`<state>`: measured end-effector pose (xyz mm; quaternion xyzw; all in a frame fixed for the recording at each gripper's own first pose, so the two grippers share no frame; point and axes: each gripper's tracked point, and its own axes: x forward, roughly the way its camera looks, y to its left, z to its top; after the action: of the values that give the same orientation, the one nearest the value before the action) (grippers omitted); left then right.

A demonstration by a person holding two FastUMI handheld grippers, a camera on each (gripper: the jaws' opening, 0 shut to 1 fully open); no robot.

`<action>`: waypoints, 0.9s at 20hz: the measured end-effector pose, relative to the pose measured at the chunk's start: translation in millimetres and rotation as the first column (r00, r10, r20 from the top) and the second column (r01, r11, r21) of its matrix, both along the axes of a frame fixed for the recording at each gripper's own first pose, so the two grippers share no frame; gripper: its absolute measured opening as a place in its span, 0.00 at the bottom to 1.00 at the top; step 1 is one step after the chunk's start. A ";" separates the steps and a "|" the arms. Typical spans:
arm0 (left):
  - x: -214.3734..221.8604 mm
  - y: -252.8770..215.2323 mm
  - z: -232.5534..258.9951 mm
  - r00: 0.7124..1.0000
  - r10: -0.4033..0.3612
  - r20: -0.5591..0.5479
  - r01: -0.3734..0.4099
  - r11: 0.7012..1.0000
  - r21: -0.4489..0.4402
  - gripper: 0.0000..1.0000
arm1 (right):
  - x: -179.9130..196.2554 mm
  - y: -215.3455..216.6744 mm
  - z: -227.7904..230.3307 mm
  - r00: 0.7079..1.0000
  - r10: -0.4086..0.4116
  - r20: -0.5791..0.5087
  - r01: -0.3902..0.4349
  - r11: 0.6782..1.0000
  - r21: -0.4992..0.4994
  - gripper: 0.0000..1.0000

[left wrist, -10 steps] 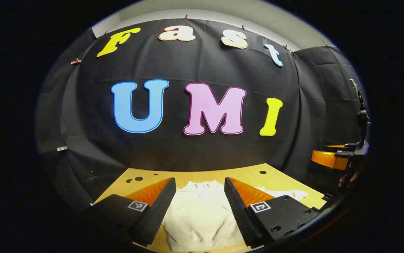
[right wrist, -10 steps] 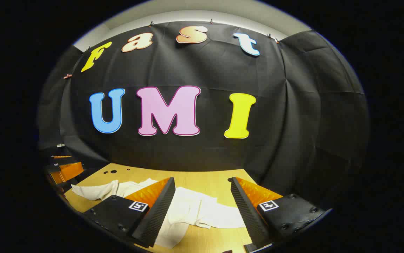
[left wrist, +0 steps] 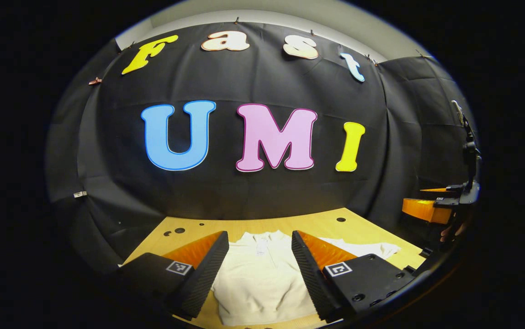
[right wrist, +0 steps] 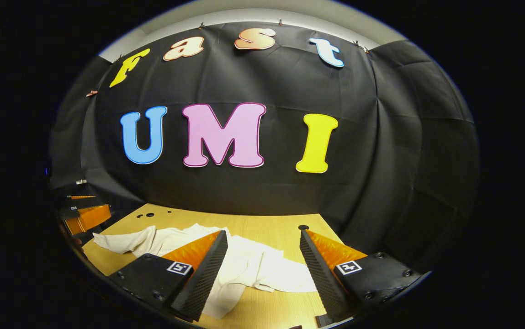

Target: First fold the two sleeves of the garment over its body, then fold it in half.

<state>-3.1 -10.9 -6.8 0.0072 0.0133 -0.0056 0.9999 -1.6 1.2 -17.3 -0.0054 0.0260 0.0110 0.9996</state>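
Left gripper view first: the left tongs [left wrist: 260,274] are held wide apart above the near edge of the wooden surface [left wrist: 363,230], nothing between the fingers and nothing touched. The pale garment [left wrist: 257,278] is seen directly below and ahead of them, spread flat, its collar pointing away toward the booth wall — so its long axis runs straight out from the tongs. One sleeve [left wrist: 372,249] is stretched out to the right, toward the other tongs at the far right edge.

Right gripper view next: the right tongs [right wrist: 262,276] are likewise spread wide and empty, hovering clear of the cloth. Here the sleeve is laid ahead and between the fingers, the body off to the left. That sleeve is judged nearer the right tongs; neither sleeve looks folded yet.
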 end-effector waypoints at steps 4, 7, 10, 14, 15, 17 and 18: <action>-0.4 -1.2 -6.3 1.000 0.005 -0.018 -0.005 1.000 0.001 0.90 | 0.3 -14.4 -6.1 0.999 -0.028 -0.015 0.028 0.999 0.015 0.97; 1.0 -3.6 -10.3 1.000 0.005 -0.026 -0.005 1.000 0.004 0.90 | 2.9 -37.4 -21.7 0.996 -0.074 -0.057 0.076 0.997 0.022 0.97; 1.9 -7.1 -15.2 0.999 0.006 -0.039 -0.005 1.000 0.013 0.90 | 8.2 -67.6 -44.1 0.984 -0.131 -0.122 0.139 0.989 0.060 0.97; 5.4 -10.6 -23.3 0.998 0.008 -0.068 -0.006 1.000 0.030 0.90 | 17.3 -118.5 -91.7 0.951 -0.207 -0.231 0.218 0.976 0.023 0.97; 6.6 -12.2 -26.8 0.997 0.009 -0.076 -0.007 0.999 0.033 0.90 | 21.9 -130.5 -105.5 0.940 -0.218 -0.262 0.231 0.973 0.021 0.98; 8.7 -14.1 -31.9 0.995 0.015 -0.094 -0.011 0.999 0.040 0.90 | 34.0 -155.4 -135.3 0.916 -0.248 -0.317 0.267 0.964 0.017 0.98; 9.4 -15.5 -33.9 0.995 0.017 -0.103 -0.013 0.999 0.043 0.90 | 41.8 -166.5 -150.0 0.900 -0.261 -0.349 0.284 0.959 0.017 0.98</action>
<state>6.3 -26.4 -40.7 0.0277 0.0652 0.0018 0.9975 40.2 -165.4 -167.3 0.0338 0.1998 -0.1272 0.9709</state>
